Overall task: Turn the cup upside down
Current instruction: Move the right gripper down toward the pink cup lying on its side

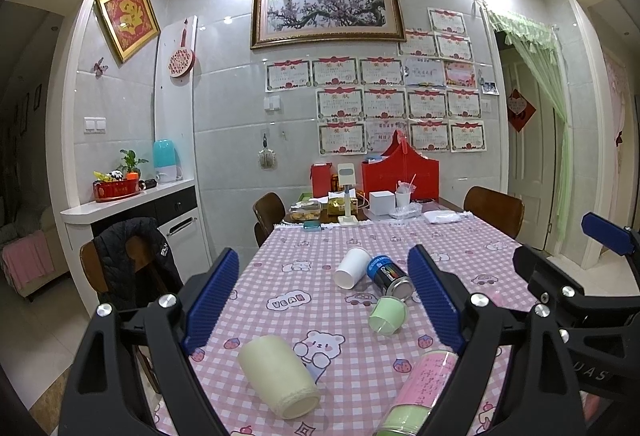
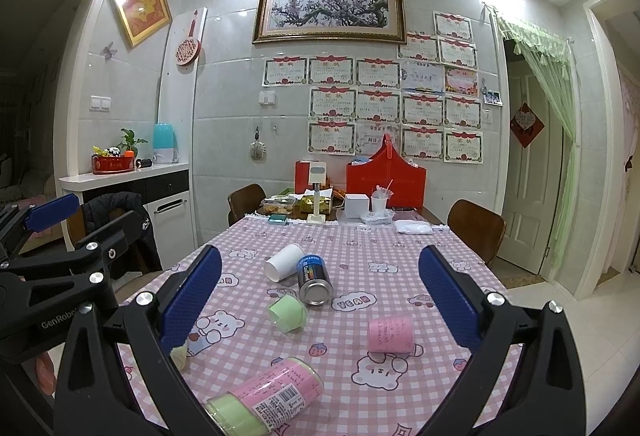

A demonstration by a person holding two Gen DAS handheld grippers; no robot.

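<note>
Several cups lie on their sides on the pink checked tablecloth. A cream cup lies nearest, between the fingers of my open, empty left gripper. A small green cup, a white paper cup and a dark can lie farther off. In the right wrist view I see the green cup, the white paper cup, the can, a pink cup and a pink-and-green container. My right gripper is open and empty above the table.
The far end of the table holds red boxes, a white box, a phone stand and food trays. Wooden chairs stand around; one at the left carries a black jacket. A counter stands left.
</note>
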